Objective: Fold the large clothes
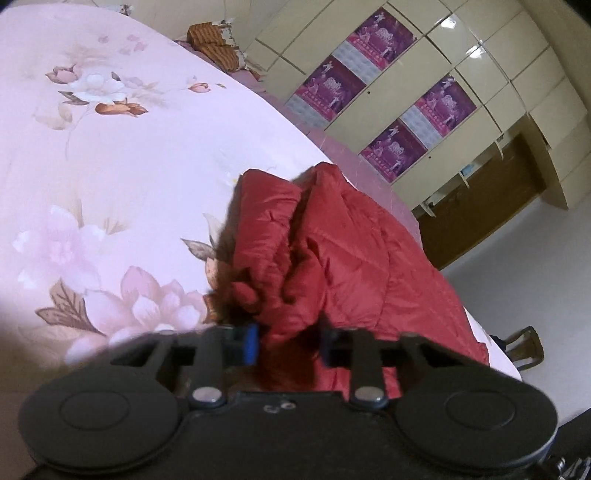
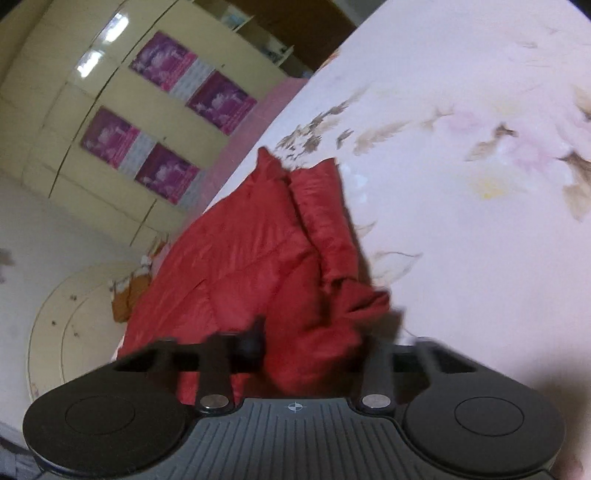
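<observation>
A red padded jacket (image 1: pixel 343 236) with a brown fur trim lies bunched on a pink floral bed sheet (image 1: pixel 122 166). My left gripper (image 1: pixel 290 341) is shut on a fold of the jacket near the fur trim, which fills the gap between the blue-padded fingers (image 1: pixel 250 341). In the right wrist view the same jacket (image 2: pixel 251 258) stretches away from me, and my right gripper (image 2: pixel 314 350) is shut on another bunched edge of it. The right gripper's far finger is hidden by the cloth.
A cream wardrobe (image 1: pixel 498 74) with purple posters (image 1: pixel 384 35) stands beyond the bed edge. A striped brown pillow (image 1: pixel 210 46) lies at the bed's far end. The white floor (image 2: pixel 44 229) and a round cream piece of furniture (image 2: pixel 74 325) lie beside the bed.
</observation>
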The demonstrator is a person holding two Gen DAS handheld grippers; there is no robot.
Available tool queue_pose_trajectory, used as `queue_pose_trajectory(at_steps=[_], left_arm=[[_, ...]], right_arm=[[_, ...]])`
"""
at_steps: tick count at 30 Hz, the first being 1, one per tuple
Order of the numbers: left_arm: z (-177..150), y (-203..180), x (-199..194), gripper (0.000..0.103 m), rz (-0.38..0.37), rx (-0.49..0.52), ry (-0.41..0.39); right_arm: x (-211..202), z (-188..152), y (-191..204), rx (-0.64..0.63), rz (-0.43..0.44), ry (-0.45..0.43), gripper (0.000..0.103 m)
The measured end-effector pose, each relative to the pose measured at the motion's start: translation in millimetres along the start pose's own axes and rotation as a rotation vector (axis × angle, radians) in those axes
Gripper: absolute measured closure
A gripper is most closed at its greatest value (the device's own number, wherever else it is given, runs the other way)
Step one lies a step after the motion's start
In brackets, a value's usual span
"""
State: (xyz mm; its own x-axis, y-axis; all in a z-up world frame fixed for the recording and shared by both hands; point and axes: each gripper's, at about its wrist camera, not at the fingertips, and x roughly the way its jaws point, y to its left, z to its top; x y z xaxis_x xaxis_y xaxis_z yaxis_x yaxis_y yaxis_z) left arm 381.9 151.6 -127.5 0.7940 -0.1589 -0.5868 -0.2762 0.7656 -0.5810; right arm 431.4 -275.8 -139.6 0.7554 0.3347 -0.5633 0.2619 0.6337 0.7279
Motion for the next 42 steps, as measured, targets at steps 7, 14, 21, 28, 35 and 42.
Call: queue_pose_trajectory(at_steps=[7, 14, 21, 28, 35, 42], left_arm=[[-13.1, -15.3, -37.4, 0.088, 0.002, 0.031, -0.036], [-60.4, -19.7, -85.3, 0.088, 0.011, 0.021, -0.036], [-112.3, -19.9, -133.3, 0.088, 0.027, 0.001, -0.031], [-156.8, -17.9, -177.3, 0.088, 0.045, 0.009, -0.036], [-186.9, -0.4, -186.6, 0.057, 0.126, 0.003, -0.036], [-191.7, 17.1, -256.7, 0.051, 0.261, 0.056, -0.16]], right_arm=[[-30.1, -6.8, 9.1, -0.095, -0.002, -0.011, 0.09], [-77.6, -7.1, -6.9, -0.156, 0.011, 0.021, 0.09], [-137.9, -21.5, -40.4, -0.174, 0.014, 0.046, 0.09], [-188.8, -32.5, -65.2, -0.182, 0.014, 0.069, 0.09], [-182.6, -43.9, -95.9, -0.202, -0.047, 0.145, 0.073], [-235.8, -21.0, -106.2, -0.247, -0.179, -0.096, 0.043]])
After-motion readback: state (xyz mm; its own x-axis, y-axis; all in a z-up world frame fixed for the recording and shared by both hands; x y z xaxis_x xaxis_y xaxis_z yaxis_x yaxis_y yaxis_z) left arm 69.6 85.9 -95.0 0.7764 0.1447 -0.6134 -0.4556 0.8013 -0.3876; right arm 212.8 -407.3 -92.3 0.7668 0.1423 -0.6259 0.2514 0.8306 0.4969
